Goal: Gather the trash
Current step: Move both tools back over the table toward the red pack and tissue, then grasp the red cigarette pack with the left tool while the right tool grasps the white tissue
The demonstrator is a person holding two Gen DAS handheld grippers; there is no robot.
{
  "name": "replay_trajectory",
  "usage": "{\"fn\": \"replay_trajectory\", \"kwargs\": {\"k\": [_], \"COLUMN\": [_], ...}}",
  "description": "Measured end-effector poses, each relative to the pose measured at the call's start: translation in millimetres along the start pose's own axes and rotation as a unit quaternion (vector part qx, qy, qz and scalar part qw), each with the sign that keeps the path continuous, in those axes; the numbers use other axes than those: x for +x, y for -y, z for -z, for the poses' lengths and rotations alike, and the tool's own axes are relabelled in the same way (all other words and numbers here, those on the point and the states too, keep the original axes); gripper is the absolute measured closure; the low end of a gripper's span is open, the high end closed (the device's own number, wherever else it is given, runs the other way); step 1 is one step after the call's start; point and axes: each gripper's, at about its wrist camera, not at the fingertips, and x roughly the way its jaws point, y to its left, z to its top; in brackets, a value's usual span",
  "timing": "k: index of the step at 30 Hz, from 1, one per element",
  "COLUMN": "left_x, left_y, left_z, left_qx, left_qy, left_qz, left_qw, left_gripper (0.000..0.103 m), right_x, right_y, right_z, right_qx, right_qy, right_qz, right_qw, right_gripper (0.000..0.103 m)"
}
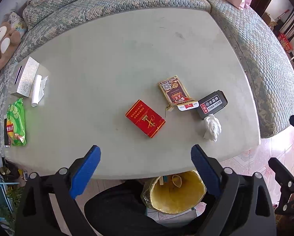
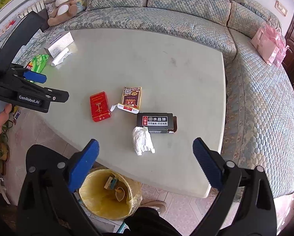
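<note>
Table (image 1: 127,45), pale and ringed by a quilted sofa (image 1: 264,63), carries a crumpled tissue (image 2: 143,143), red pack (image 1: 145,118), patterned pack (image 1: 173,89) and black box (image 2: 156,122). Both the left gripper (image 1: 146,157) and right gripper (image 2: 146,151) hover wide open and empty above the yellow-lined bin (image 2: 107,202); a tissue box (image 1: 25,76) sits far left.

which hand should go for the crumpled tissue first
Right. The crumpled tissue lies just ahead of the open right tool, nearly centred between its fingers. From the open left tool it sits off to the right side. The bin is below the table edge.
</note>
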Motion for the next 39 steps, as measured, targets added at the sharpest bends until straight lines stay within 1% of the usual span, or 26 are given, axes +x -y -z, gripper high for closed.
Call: {"fn": "replay_trajectory", "kwargs": {"k": [6,9,11,16,22,30,36,39], "left_x": [37,52,62,92,128,166,189,199], "left_y": [0,0,0,-2,-2,-15,-26,-32], "left_z": [-8,-12,-15,-24,-32,-41,-46,-47], "left_qx": [0.0,0.002,-0.002,-0.025,-0.028,-0.068,-0.107,-0.124], "left_qy": [-0.026,-0.033,-0.037,-0.056,-0.081,-0.097,-0.107,-0.108], "left_qz": [-0.001,-0.005,-0.006,0.007,0.001,0.009,0.02,0.024], "left_qw": [0.9997,0.9995,0.9993,0.9981,0.9963,0.9929,0.9883,0.986], "left_gripper": [0.012,0.012,0.012,0.012,0.012,0.012,0.012,0.012], "right_x": [29,40,50,78,110,152,181,190], "right_y": [2,5,7,11,15,12,11,10], "right_z": [-3,-3,-4,-2,4,14,24,26], "right_qx": [-0.001,-0.001,0.0,0.006,0.004,-0.005,-0.012,-0.015], "right_qy": [-0.021,-0.026,-0.032,-0.052,-0.078,-0.1,-0.121,-0.124], "right_qz": [-0.013,-0.014,-0.015,-0.023,-0.028,-0.03,-0.032,-0.032], "right_qw": [1.0,1.0,0.999,0.998,0.997,0.995,0.992,0.992], "right_gripper": [0.009,0.009,0.009,0.009,0.009,0.009,0.009,0.009]}}
